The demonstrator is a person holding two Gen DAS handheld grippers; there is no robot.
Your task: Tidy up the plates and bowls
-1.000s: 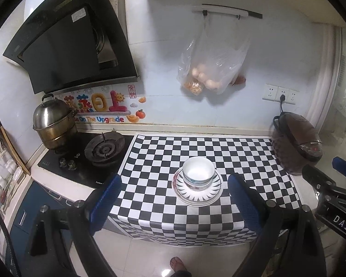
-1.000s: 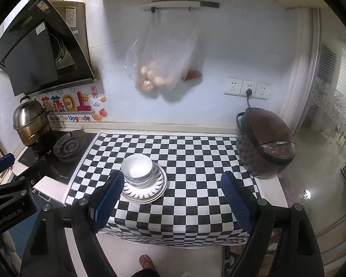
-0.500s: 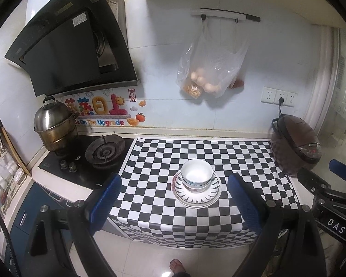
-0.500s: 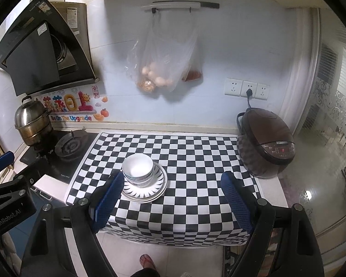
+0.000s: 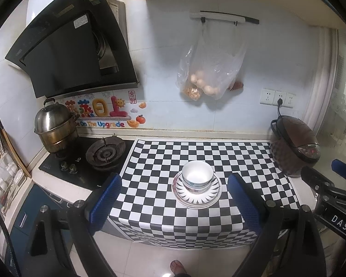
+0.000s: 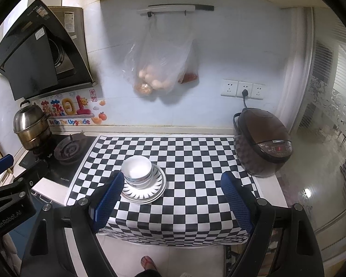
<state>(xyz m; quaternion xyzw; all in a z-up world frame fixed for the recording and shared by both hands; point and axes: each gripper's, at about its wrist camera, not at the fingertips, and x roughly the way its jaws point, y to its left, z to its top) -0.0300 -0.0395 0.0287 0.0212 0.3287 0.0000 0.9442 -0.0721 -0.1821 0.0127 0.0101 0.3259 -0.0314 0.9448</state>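
Observation:
White bowls [image 5: 197, 176] are stacked on patterned plates [image 5: 211, 195] on the checkered counter mat [image 5: 173, 159]. The same stack of bowls [image 6: 137, 170] and plates [image 6: 155, 189] shows in the right wrist view. My left gripper [image 5: 174, 188] is open and empty, held back in front of the counter, well short of the stack. My right gripper [image 6: 170, 188] is open and empty, also held back, with the stack ahead near its left finger. The right gripper [image 5: 334, 184] shows at the right edge of the left wrist view.
A brown rice cooker [image 6: 263, 143] stands at the counter's right end. A gas stove [image 5: 103, 154] and a steel pot [image 5: 54, 127] are at the left. A plastic bag of food [image 5: 210, 73] hangs on the wall. The counter's front edge drops to the tiled floor.
Both grippers drifted slightly back and up from the counter; the stack looks a little lower and farther. Nothing was grasped or moved.

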